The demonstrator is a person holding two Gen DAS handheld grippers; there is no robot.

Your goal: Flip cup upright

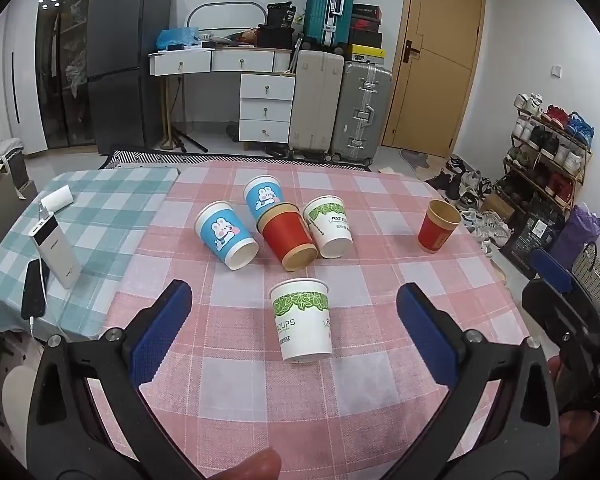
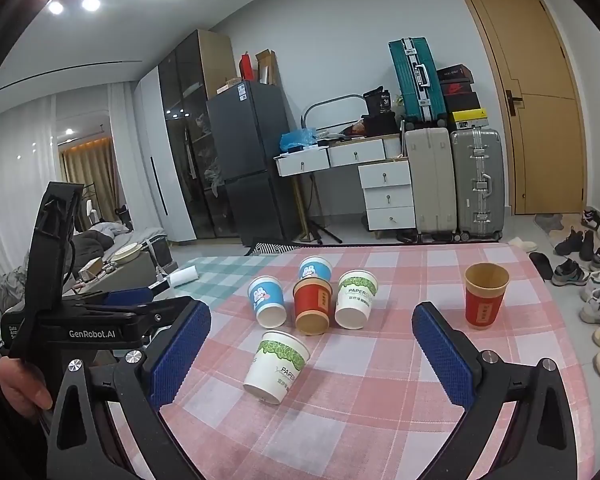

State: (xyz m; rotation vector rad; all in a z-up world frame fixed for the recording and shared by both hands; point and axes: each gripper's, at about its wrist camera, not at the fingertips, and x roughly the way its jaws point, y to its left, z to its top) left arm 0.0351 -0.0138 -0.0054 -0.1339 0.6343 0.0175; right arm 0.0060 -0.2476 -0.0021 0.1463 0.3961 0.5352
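Several paper cups lie on their sides on the pink checked tablecloth [image 1: 380,380]: a white cup with green leaves [image 1: 303,325] nearest, and behind it a blue rabbit cup [image 1: 226,240], a second blue rabbit cup [image 1: 262,196], a red cup [image 1: 287,237] and another white leaf cup [image 1: 329,225]. One red cup [image 1: 437,231] stands upright at the right. My left gripper [image 1: 294,300] is open and empty, its fingers either side of the near white cup [image 2: 277,365], above it. My right gripper [image 2: 312,320] is open and empty, to the right of the left one.
A green checked cloth [image 1: 112,216] at the left holds a white power bank [image 1: 56,250], a black phone [image 1: 34,294] and a white roll [image 1: 58,198]. Beyond the table stand a fridge, a drawer desk, suitcases, a door and a shoe rack.
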